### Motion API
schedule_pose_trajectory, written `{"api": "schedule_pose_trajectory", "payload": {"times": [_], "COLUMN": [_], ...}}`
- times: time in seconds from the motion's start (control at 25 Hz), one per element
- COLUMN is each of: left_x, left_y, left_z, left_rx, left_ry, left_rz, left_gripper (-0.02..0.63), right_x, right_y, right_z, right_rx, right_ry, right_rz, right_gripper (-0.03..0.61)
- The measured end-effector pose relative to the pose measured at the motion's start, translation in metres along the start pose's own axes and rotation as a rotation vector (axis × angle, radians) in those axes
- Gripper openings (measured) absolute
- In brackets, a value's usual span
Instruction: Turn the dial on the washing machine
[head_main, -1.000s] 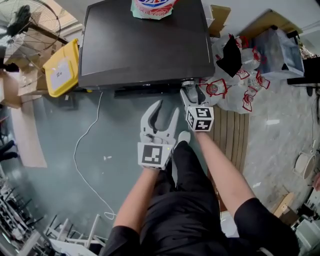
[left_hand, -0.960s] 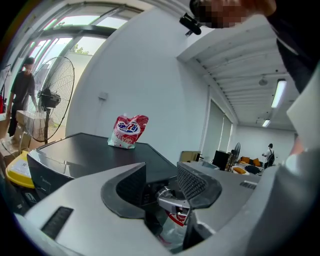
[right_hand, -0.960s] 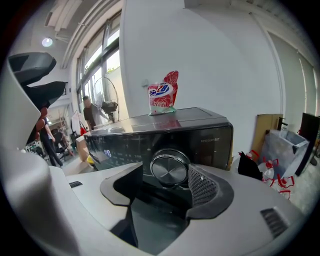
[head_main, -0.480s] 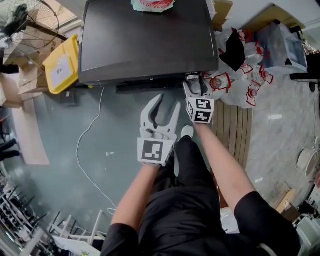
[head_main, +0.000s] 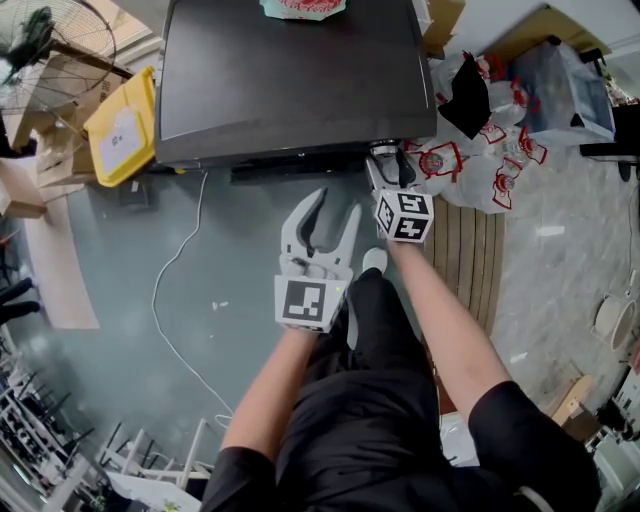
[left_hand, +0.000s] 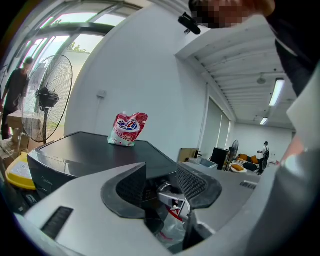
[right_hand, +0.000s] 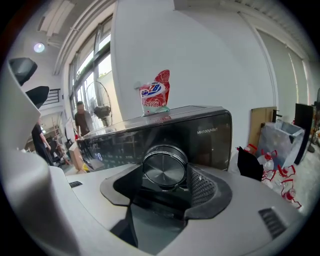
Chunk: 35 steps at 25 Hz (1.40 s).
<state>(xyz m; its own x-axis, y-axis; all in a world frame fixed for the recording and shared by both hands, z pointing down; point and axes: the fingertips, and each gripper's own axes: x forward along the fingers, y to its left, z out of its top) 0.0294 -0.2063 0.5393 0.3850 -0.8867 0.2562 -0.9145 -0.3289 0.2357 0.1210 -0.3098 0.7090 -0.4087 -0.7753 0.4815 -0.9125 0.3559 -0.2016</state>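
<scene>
Brushed-metal dial (right_hand: 165, 169) sits on the front panel of the washing machine (head_main: 290, 80), close to the panel's right corner and just under the front edge of the dark lid. I have the right gripper (head_main: 386, 170) squared to the panel, its ribbed pads (right_hand: 201, 186) clenched on the dial's rim, so a roll of the wrist should carry the dial round. The left gripper (head_main: 328, 208) hangs just off the front edge, jaws released with nothing between them; I judge it is parked clear of the turn. A detergent pouch (left_hand: 127, 129) stands at the lid's rear edge, well apart. Risk noted: the pads could slip on the smooth rim.
</scene>
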Motion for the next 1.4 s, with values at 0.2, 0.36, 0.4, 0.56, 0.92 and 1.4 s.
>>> {"api": "schedule_pose_trajectory", "payload": {"times": [0.2, 0.36, 0.4, 0.56, 0.92, 1.4], "left_x": [-0.008, -0.01, -0.009, -0.008, -0.01, -0.011], "left_y": [-0.001, 0.001, 0.0, -0.006, -0.006, -0.006], "left_z": [0.0, -0.001, -0.001, -0.004, -0.002, -0.016], "left_rx": [0.019, 0.027, 0.024, 0.018, 0.015, 0.007], "left_ry": [0.011, 0.023, 0.02, 0.021, 0.017, 0.031], "left_rz": [-0.015, -0.01, -0.01, -0.017, -0.014, -0.027], "left_gripper": [0.167, 0.166, 0.164, 0.163, 0.163, 0.163], "right_x": [-0.002, 0.0, 0.0, -0.001, -0.007, -0.002], "right_y": [-0.001, -0.003, -0.004, -0.004, -0.002, 0.0], "right_z": [-0.001, -0.001, -0.001, -0.003, 0.002, -0.005], "right_rx": [0.069, 0.189, 0.218, 0.295, 0.05, -0.029], "right_ry": [0.002, -0.007, -0.008, -0.011, -0.014, 0.037], "right_rz": [0.018, 0.055, 0.066, 0.102, 0.028, -0.021], "right_gripper": [0.255, 0.255, 0.255, 0.255, 0.255, 0.256]}}
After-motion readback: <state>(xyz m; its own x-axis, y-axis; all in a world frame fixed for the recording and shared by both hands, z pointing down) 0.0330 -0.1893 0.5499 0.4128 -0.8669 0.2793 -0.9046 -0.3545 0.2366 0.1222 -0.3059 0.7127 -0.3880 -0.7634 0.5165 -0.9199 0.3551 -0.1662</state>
